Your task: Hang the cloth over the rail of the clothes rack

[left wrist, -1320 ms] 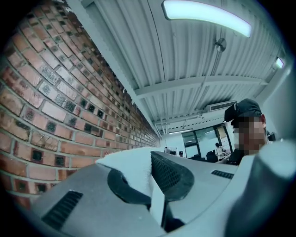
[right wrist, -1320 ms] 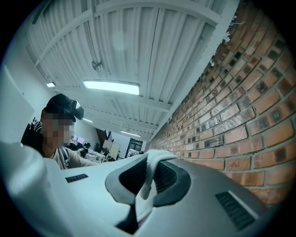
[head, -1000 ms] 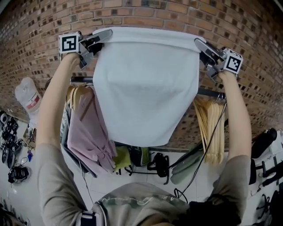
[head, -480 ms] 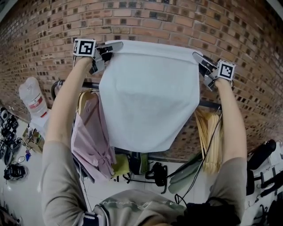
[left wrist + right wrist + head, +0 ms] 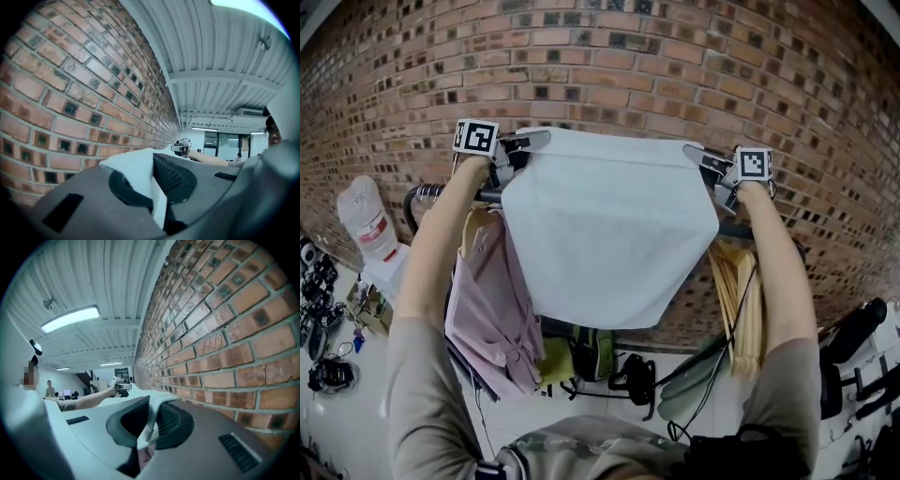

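Observation:
A pale white cloth [image 5: 609, 225] hangs spread wide in front of the brick wall, held by its two top corners. My left gripper [image 5: 539, 141] is shut on the top left corner; white fabric [image 5: 136, 168] is pinched between its jaws. On the top right corner my right gripper [image 5: 694, 153] is shut too, with a fold of cloth [image 5: 152, 420] in its jaws. The dark rail of the clothes rack [image 5: 431, 192] runs level behind the cloth, just below its top edge, and shows again at the right [image 5: 736, 228]. The cloth hides the rail's middle.
A pink garment [image 5: 492, 300] on a wooden hanger hangs from the rail at the left. Several empty wooden hangers [image 5: 741, 291] hang at the right. A brick wall [image 5: 609, 66] stands close behind. Bags and gear [image 5: 609, 361] lie on the floor below; a plastic-wrapped bundle [image 5: 364, 220] is at the left.
Both grippers have come down with the cloth stretched between them, from well above the rail to about its height. The grips have not changed.

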{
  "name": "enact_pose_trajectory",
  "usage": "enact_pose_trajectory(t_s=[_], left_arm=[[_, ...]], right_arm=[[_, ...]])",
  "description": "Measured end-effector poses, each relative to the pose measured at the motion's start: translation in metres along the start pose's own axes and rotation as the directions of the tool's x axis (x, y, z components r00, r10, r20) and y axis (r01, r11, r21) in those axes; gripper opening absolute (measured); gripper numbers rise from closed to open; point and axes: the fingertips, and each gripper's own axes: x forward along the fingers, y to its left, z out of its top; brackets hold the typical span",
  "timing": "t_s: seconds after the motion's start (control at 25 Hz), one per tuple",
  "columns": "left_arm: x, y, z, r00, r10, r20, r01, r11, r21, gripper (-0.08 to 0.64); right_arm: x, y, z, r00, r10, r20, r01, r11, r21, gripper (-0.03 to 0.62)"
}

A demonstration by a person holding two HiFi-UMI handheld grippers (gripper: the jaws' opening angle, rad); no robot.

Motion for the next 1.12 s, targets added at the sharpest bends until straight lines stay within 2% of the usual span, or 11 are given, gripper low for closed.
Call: enact_pose_trajectory(t_s=[0.08, 0.24, 0.36, 0.48, 0.6, 0.72, 0.8, 0.92, 1.0, 1.12], left_arm=[[0.003, -0.003, -0.001, 1.000, -0.019, 0.012, 0.020, 0.999, -0.035, 0.018], [0.002, -0.001, -0.004, 1.000, -0.012, -0.020, 0.012, 1.000, -0.013, 0.018], [0.001, -0.009, -0.009, 0.999, -0.033, -0.024, 0.033, 0.999, -0.010, 0.021], [0.004, -0.012, -0.014, 0.998, -0.046, -0.044, 0.047, 0.999, 0.004, 0.094], [0.009, -0.015, -0.023, 0.995, -0.061, -0.085, 0.059, 0.998, -0.023, 0.165], [0.009, -0.017, -0.033, 0.991, -0.068, -0.116, 0.063, 0.997, -0.051, 0.235], [0.009, -0.016, -0.040, 0.985, -0.067, -0.158, 0.061, 0.997, -0.042, 0.237], [0.009, -0.022, -0.049, 0.975, -0.096, -0.202, 0.088, 0.995, -0.045, 0.315], [0.010, -0.024, -0.050, 0.972, -0.112, -0.208, 0.105, 0.993, -0.047, 0.330], [0.011, -0.025, -0.050, 0.973, -0.112, -0.203, 0.102, 0.993, -0.057, 0.357]], right_arm=[[0.001, 0.000, -0.004, 1.000, 0.004, -0.020, -0.004, 1.000, -0.006, 0.018], [-0.001, -0.001, -0.003, 1.000, -0.017, -0.026, 0.016, 1.000, -0.026, 0.018], [0.002, 0.005, 0.003, 1.000, 0.006, 0.025, -0.007, 0.999, 0.036, 0.020], [0.005, 0.009, 0.001, 0.998, 0.034, 0.046, -0.039, 0.992, 0.119, 0.020], [0.006, 0.003, -0.009, 1.000, -0.009, -0.019, 0.011, 0.995, 0.098, 0.023], [0.002, -0.002, -0.016, 0.998, -0.048, -0.038, 0.053, 0.988, 0.144, 0.086], [0.004, -0.001, -0.019, 0.997, -0.051, -0.057, 0.058, 0.987, 0.147, 0.122], [0.009, 0.002, -0.024, 0.996, -0.042, -0.083, 0.054, 0.987, 0.154, 0.161], [0.009, 0.004, -0.022, 0.997, -0.035, -0.063, 0.046, 0.983, 0.178, 0.167], [0.002, 0.005, -0.006, 1.000, -0.022, 0.020, 0.018, 0.984, 0.179, 0.167]])
